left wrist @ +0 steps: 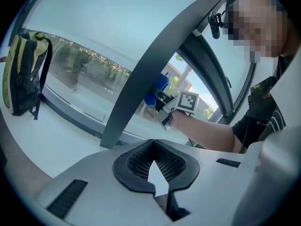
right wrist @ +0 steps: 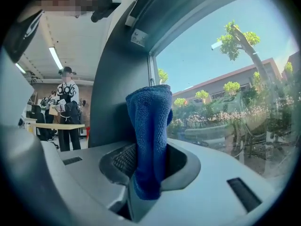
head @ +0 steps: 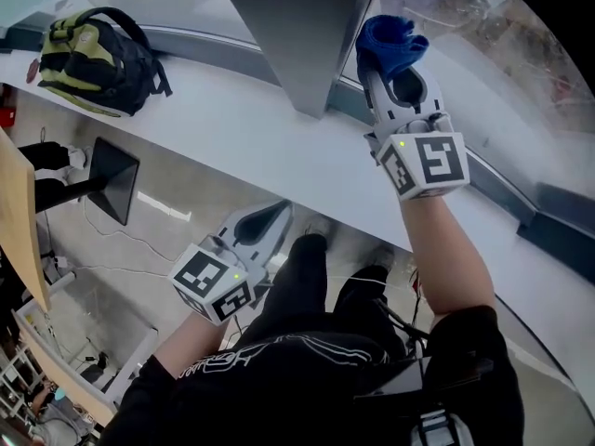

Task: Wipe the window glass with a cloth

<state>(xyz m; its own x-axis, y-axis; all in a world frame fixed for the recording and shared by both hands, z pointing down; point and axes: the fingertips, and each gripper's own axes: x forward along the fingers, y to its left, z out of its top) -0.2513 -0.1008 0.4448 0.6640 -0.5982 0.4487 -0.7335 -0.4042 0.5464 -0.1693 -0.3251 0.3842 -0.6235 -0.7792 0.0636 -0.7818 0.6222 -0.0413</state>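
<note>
- Right gripper (head: pixel 398 68) is clamped on 1 blue cloth (head: pixel 389 43), which hides its jaw tips; the window glass (head: pixel 493 63) is just ahead.
- Left gripper (head: pixel 270 219): jaws together, nothing between.
- 1 backpack (head: pixel 93 59) sits well beyond its left.

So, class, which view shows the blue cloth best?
The right gripper view: the blue cloth fills the middle, pinched upright in the right tongs. The head view shows it small and bunched; the left gripper view, only a distant blue patch.
</note>
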